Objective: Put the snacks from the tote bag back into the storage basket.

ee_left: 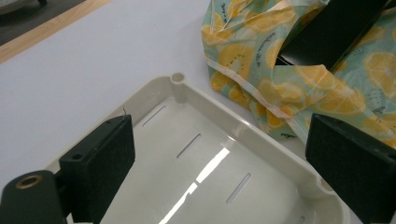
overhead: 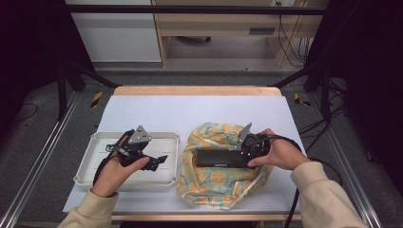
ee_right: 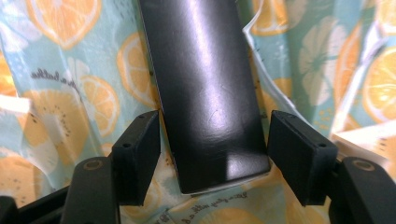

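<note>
Black box [overhead: 221, 158] lies lengthwise on the lemon-print bag [overhead: 214, 183], roughly at the bag's centre, its long axis running across the bench [overhead: 190, 111]. The bag sits crumpled and open on the white bench cover, just to the right of the white tray [overhead: 95, 166], edges near but whether they touch cannot be told from the high view. Right claw [overhead: 244, 151] is at the right end of the box; in the right gripper view its two jaws stand on either side of the box end [ee_right: 205, 93], one pad [ee_right: 140, 149] on each long edge. The left pad sits right at the box edge, the right pad shows a thin gap, so the claw brackets the box but is not clenched on it. The right hand [overhead: 280, 154] holds the gripper over the bag's right side. Left claw [overhead: 159, 160] hovers over the tray, jaws spread wide and grasping nothing; the left gripper view looks between them down into the slotted tray floor [ee_left: 205, 163], with the tray corner post and the bag [ee_left: 289, 93] beyond it, the box [ee_left: 327, 32] resting on the bag farther on. Left hand [overhead: 116, 173] is over the tray's near half.
</note>
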Demonstrator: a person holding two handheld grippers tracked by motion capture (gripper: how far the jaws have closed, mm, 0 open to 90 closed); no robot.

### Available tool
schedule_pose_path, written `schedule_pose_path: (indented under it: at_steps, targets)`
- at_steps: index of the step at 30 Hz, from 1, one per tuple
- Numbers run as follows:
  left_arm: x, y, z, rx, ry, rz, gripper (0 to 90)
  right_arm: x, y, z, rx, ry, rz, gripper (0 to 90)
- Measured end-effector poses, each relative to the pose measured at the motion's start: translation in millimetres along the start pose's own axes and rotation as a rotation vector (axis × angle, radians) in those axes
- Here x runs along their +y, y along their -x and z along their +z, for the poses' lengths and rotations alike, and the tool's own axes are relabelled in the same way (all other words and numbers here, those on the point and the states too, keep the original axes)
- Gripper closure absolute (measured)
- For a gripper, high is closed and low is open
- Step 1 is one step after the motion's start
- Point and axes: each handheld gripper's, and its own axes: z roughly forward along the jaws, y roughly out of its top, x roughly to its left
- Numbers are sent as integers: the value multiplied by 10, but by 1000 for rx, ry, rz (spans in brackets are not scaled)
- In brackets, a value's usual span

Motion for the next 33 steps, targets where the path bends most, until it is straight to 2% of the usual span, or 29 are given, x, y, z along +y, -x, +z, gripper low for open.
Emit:
schedule_pose_path:
  at_steps: [3, 6, 11, 15, 19, 26, 30, 33]
  targets:
    - [-12, -14, -1, -2, -2, -6, 84, 8, 12, 64, 12, -26, -26, 346]
    - [-27, -19, -7, -1, -2, -13, 85, 6, 24, 104, 16, -27, -36, 356]
    - [-55, -19, -21, -3, -9, -18, 85, -12, 34, 196, 35, -33, -27, 358]
    - [-95, -27, -33, 4, -19, -29, 85, -21, 45, 222, 47, -27, -41, 383]
    - [-126, -32, -53, 11, -22, -42, 85, -43, 28, 152, 55, -11, -52, 424]
    - [-155, -55, -91, 17, -21, -56, 85, -106, -33, 15, 38, 60, -56, 432]
    - [-160, -65, -91, 14, -22, -60, 85, -114, -72, -97, 44, 118, -48, 433]
    - [-166, -77, -92, 14, -25, -58, 85, -112, -104, -181, 29, 137, -49, 432]
